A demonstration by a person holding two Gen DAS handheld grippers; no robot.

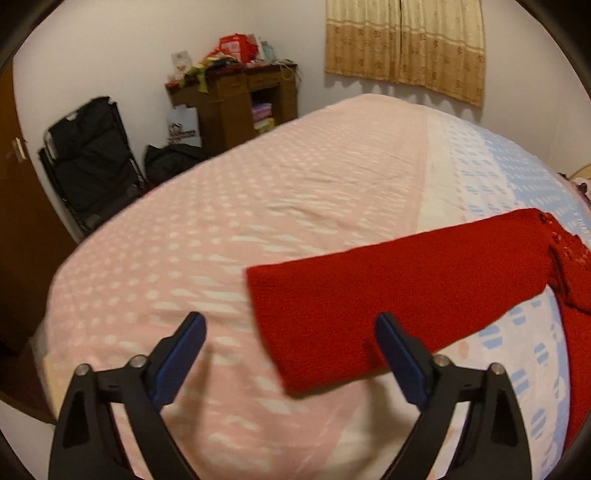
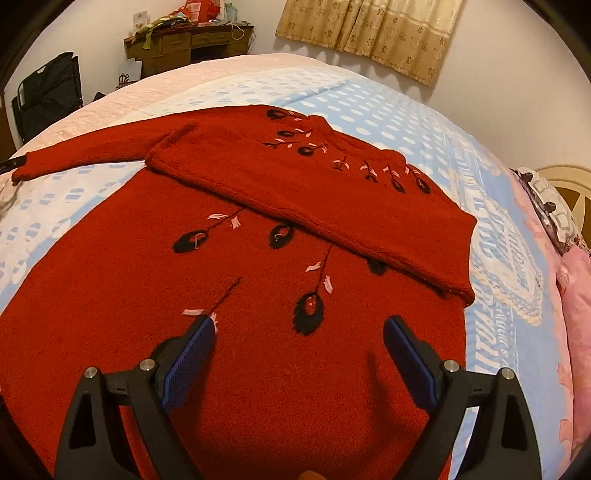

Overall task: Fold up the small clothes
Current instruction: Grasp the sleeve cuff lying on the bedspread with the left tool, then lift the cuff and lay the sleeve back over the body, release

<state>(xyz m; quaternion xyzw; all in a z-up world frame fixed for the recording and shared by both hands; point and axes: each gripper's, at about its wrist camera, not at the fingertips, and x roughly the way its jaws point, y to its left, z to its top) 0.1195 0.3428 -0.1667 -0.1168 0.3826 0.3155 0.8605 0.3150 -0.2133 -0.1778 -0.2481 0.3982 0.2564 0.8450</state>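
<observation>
Sweater (image 2: pixel 258 295) spread flat on bed (image 2: pixel 388 122), one sleeve (image 2: pixel 332 206) folded across chest from 3 o'clock, other sleeve (image 1: pixel 388 295) stretched toward 9 o'clock. Behind bed at 11 o'clock, desk (image 2: pixel 192 48); curtain (image 2: pixel 373 33) at 1 o'clock.

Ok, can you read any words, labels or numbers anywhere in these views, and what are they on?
Nothing reads for certain.
Blue lettering on the bedsheet: warped, illegible.
Print on the white bag by the cabinet: blurred.
Red boxes on the cabinet: too small.
Sweater: embroidery only, no text.
</observation>
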